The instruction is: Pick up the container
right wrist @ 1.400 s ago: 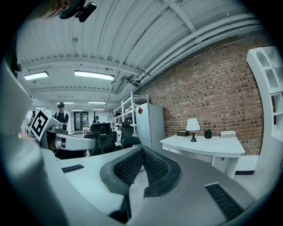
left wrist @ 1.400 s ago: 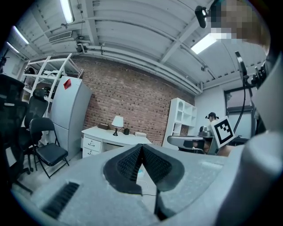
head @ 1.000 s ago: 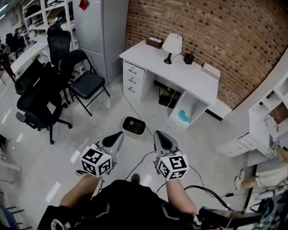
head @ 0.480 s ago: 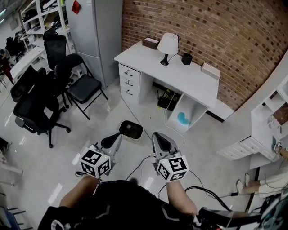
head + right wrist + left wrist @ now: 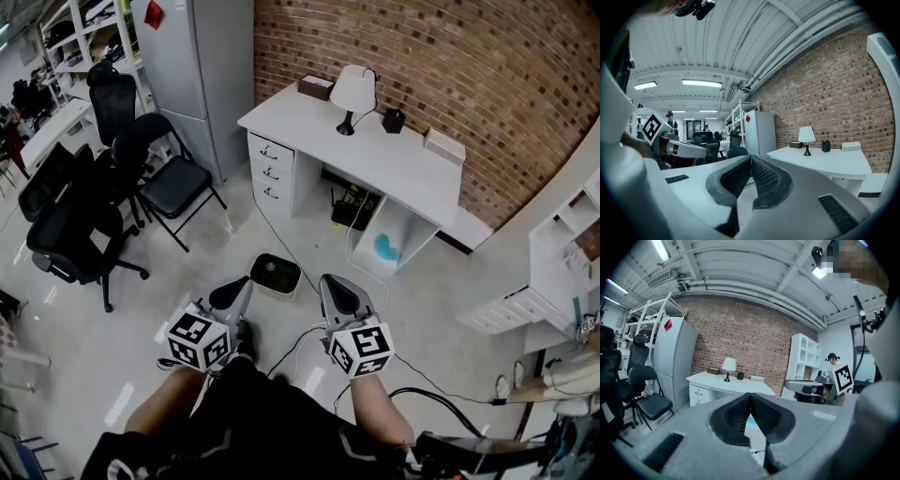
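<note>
A small black container (image 5: 394, 120) stands on the white desk (image 5: 375, 164) by the brick wall, beside a white lamp (image 5: 356, 92). It also shows in the left gripper view (image 5: 740, 376) and in the right gripper view (image 5: 826, 146). A white floor bin (image 5: 276, 275) with a dark inside sits just beyond my grippers. My left gripper (image 5: 242, 289) and right gripper (image 5: 335, 286) are held side by side, pointing at the desk, well short of it. The left gripper (image 5: 750, 397) and the right gripper (image 5: 751, 159) are both shut with nothing between the pads.
A brown box (image 5: 317, 87) and a white box (image 5: 442, 146) lie on the desk. Black chairs (image 5: 173, 178) and a grey cabinet (image 5: 202, 66) stand to the left, white shelving (image 5: 562, 262) to the right. Cables (image 5: 309, 337) trail across the floor below my grippers.
The view has crept toward the desk and the floor bin now sits closer to my grippers. Both grippers stay shut and side by side.
</note>
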Action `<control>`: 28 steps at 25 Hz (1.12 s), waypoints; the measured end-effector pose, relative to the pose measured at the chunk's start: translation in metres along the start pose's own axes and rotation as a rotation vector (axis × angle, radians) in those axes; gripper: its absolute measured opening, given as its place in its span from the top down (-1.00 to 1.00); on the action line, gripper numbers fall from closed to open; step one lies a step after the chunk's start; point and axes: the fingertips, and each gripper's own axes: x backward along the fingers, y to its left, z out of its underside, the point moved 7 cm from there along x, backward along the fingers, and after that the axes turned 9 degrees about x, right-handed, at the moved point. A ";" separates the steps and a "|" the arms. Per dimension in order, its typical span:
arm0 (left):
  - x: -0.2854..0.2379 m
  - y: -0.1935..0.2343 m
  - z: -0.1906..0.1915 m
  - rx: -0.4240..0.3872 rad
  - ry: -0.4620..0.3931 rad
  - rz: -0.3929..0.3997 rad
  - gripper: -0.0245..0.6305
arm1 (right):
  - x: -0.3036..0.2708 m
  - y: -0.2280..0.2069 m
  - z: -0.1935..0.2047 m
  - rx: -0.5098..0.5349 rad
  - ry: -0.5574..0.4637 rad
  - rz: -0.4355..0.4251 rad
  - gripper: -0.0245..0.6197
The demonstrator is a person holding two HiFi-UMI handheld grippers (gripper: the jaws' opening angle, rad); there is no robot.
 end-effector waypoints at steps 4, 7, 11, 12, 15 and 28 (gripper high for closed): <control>-0.019 0.017 -0.007 0.003 -0.007 0.026 0.90 | -0.021 -0.010 -0.002 -0.003 0.004 0.011 0.90; -0.035 0.032 -0.016 0.000 -0.018 0.047 0.90 | -0.041 -0.015 -0.005 0.010 0.013 0.015 0.90; -0.057 0.059 -0.030 0.002 -0.028 0.068 0.90 | -0.073 -0.023 -0.013 0.034 0.007 0.005 0.90; -0.064 0.066 -0.032 0.006 -0.020 0.074 0.90 | -0.081 -0.026 -0.012 0.034 0.006 0.008 0.90; -0.086 0.085 -0.035 0.009 0.008 0.093 0.90 | -0.106 -0.036 -0.008 0.074 0.015 0.033 0.90; -0.156 0.175 -0.052 0.044 0.102 0.147 0.90 | -0.204 -0.073 0.017 0.012 0.114 0.086 0.90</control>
